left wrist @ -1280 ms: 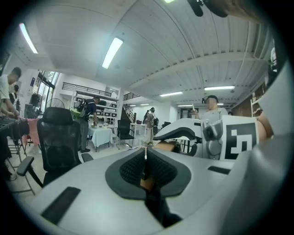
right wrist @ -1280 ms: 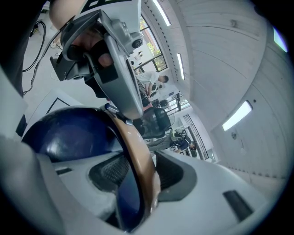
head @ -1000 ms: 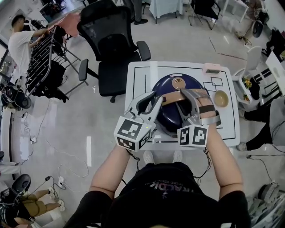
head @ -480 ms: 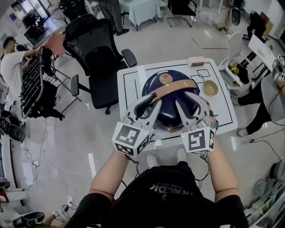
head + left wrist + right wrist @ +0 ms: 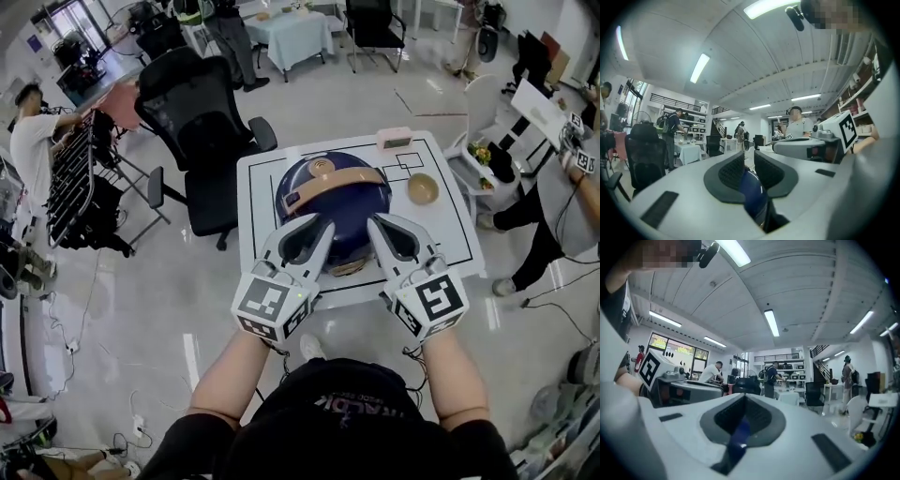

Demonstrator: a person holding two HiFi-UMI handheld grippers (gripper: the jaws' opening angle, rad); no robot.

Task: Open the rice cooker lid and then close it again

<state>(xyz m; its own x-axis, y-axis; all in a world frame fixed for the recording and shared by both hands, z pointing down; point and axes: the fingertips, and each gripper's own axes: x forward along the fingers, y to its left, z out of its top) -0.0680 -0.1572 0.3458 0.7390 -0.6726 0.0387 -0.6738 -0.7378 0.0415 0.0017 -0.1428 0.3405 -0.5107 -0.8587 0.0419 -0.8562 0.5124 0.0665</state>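
Observation:
A dark blue rice cooker (image 5: 333,202) with a tan handle (image 5: 337,181) lying over its closed lid stands on a small white table (image 5: 258,220). Both grippers hover level over the cooker's near side and touch nothing. My left gripper (image 5: 317,227) has its jaws a narrow gap apart after just closing a little; nothing sits between them, and the blue cooker (image 5: 752,192) shows below that gap (image 5: 749,157). My right gripper (image 5: 377,227) is shut and empty. Its pads meet in the right gripper view (image 5: 744,399), with a sliver of the cooker (image 5: 739,437) beneath.
A pink box (image 5: 394,138) and a tan bowl (image 5: 423,188) sit at the table's far right. A black office chair (image 5: 197,103) stands to the left and a white chair (image 5: 478,155) to the right. A seated person (image 5: 562,187) is at the right edge.
The right gripper was rolled with its jaws round the tan handle; it has let go, rolled upright, drawn back and shut. The left gripper drew back too. The handle now lies on the lid.

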